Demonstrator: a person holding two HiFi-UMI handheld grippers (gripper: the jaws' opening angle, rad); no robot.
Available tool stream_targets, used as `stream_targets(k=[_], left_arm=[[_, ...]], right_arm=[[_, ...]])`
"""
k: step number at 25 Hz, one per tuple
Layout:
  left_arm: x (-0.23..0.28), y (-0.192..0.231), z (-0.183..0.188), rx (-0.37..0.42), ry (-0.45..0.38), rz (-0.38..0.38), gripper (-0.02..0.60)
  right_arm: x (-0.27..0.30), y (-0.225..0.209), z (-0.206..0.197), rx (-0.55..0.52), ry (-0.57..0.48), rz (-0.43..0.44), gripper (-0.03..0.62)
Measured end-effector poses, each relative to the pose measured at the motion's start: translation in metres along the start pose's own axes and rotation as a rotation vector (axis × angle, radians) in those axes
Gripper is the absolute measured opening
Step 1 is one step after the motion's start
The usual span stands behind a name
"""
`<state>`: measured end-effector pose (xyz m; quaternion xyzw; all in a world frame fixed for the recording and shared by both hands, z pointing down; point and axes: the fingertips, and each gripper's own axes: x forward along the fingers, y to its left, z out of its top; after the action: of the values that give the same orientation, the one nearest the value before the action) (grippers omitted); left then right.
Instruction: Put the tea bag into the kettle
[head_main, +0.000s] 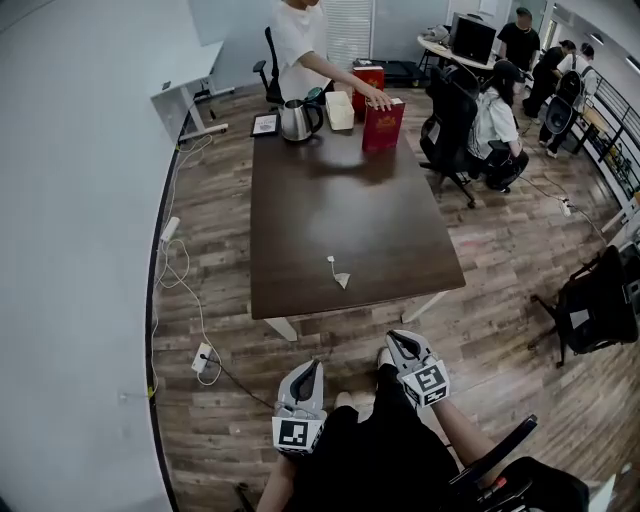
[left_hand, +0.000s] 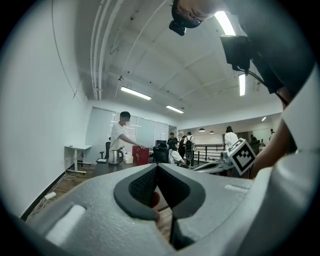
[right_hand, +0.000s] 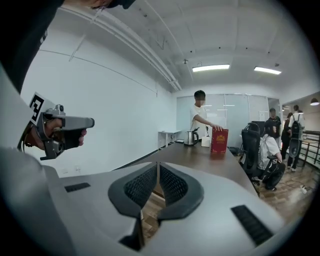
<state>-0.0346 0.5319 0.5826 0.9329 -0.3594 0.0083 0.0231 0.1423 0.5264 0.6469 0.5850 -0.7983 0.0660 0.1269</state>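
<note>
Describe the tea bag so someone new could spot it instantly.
Find the long dark table. The tea bag lies alone near its close end, a small pale pouch on a thin string, far from the kettle and red box at the far end.

Tea bag (head_main: 341, 277): lying on the desk (head_main: 340, 200), near its front edge.
Kettle (head_main: 296, 119): standing at the desk's far end, left of the box (head_main: 383, 127).
Person (head_main: 297, 40): standing behind that end.

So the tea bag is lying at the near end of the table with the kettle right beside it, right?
No. The tea bag lies at the near end of the table, but the kettle stands at the far end, as the head view shows.
</note>
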Motion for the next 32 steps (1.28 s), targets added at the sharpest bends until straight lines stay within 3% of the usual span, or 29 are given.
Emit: stream_targets(k=[18, 32], left_arm=[[0.021, 0.011, -0.008, -0.017, 0.137, 0.067, -0.003], [0.067, 0.058, -0.002, -0.015, 0.182, 0.174, -0.003]], right_arm=[[0.091, -0.029, -0.044, 0.031, 0.153, 0.087, 0.048], [0.175, -0.056, -0.093, 0.01, 0.292, 0.151, 0.091]])
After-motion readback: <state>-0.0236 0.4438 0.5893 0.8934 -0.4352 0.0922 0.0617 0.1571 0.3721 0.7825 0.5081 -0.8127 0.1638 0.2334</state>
